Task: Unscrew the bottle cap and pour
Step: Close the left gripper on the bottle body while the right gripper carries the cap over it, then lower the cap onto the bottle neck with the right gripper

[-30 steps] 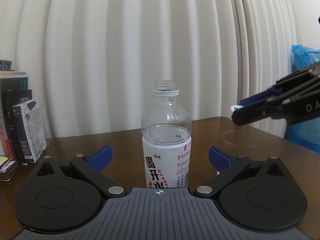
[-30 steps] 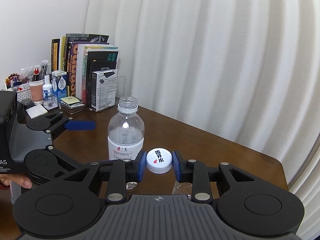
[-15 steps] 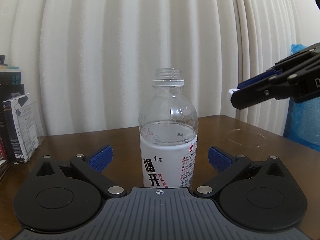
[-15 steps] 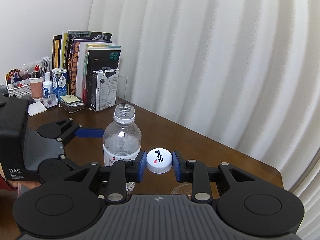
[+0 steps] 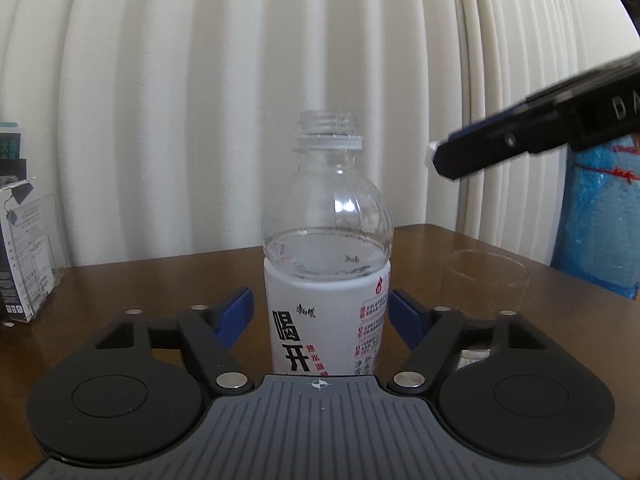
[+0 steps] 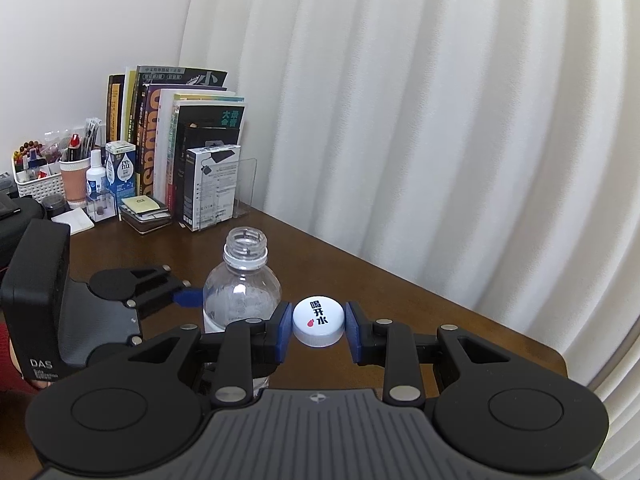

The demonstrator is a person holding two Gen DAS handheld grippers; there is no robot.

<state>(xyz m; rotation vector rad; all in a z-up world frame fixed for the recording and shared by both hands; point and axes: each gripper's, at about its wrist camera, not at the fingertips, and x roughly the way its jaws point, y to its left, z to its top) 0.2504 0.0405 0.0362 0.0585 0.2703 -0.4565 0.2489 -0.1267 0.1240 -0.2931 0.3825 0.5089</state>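
Note:
An uncapped clear bottle (image 5: 326, 256) with a white label and some water stands on the brown table (image 5: 140, 280). My left gripper (image 5: 322, 314) is open, its blue pads on either side of the bottle's lower body without touching. My right gripper (image 6: 318, 330) is shut on the white bottle cap (image 6: 318, 320) and holds it in the air, to the right of the bottle's neck (image 6: 245, 246). It shows in the left wrist view (image 5: 436, 158) at the upper right. An empty clear glass (image 5: 486, 284) stands right of the bottle.
Books (image 6: 180, 136), a small box (image 6: 212, 186), a pen basket (image 6: 36, 176) and small bottles stand at the table's far left. White curtains (image 6: 400, 120) hang behind. A blue plastic bag (image 5: 596, 216) is off the table's right side.
My left gripper has moved forward, so the bottle now sits between its open fingers. My right gripper has risen and moved a little away with the cap.

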